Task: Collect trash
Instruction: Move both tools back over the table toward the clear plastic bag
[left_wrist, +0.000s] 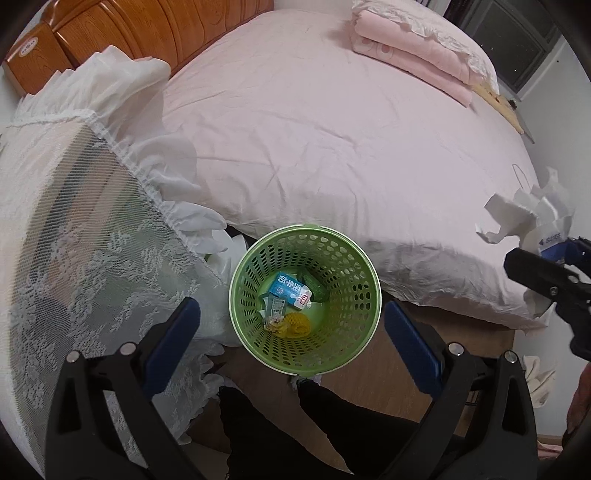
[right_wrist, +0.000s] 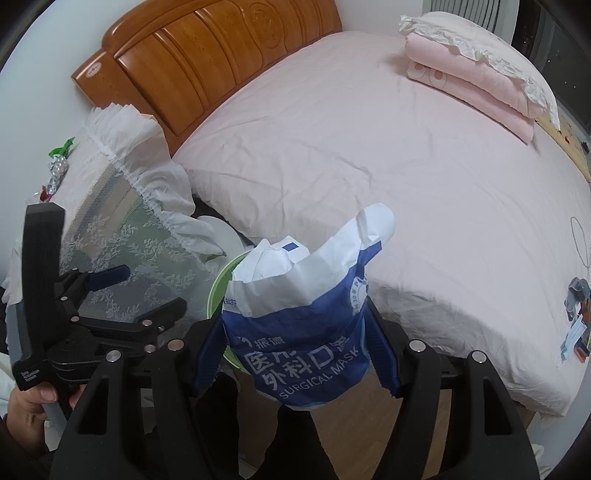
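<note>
Green plastic bin (left_wrist: 304, 295) by the bed (left_wrist: 332, 147) already holds a blue carton (left_wrist: 290, 290) and some wrappers. Left gripper (left_wrist: 291, 347) hangs above it, jaws spread wide and empty. Right gripper (right_wrist: 295, 350) pinches a blue and white bag (right_wrist: 306, 317) reading "SURGICAL MASK", not dropped in yet.

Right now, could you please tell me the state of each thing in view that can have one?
Left gripper: fingers wide open, empty, above the basket.
Right gripper: shut on blue-and-white surgical mask bag, torn open on top.
Green perforated plastic basket: upright, holding a few scraps.
Pink folded blanket: folded on bed.
</note>
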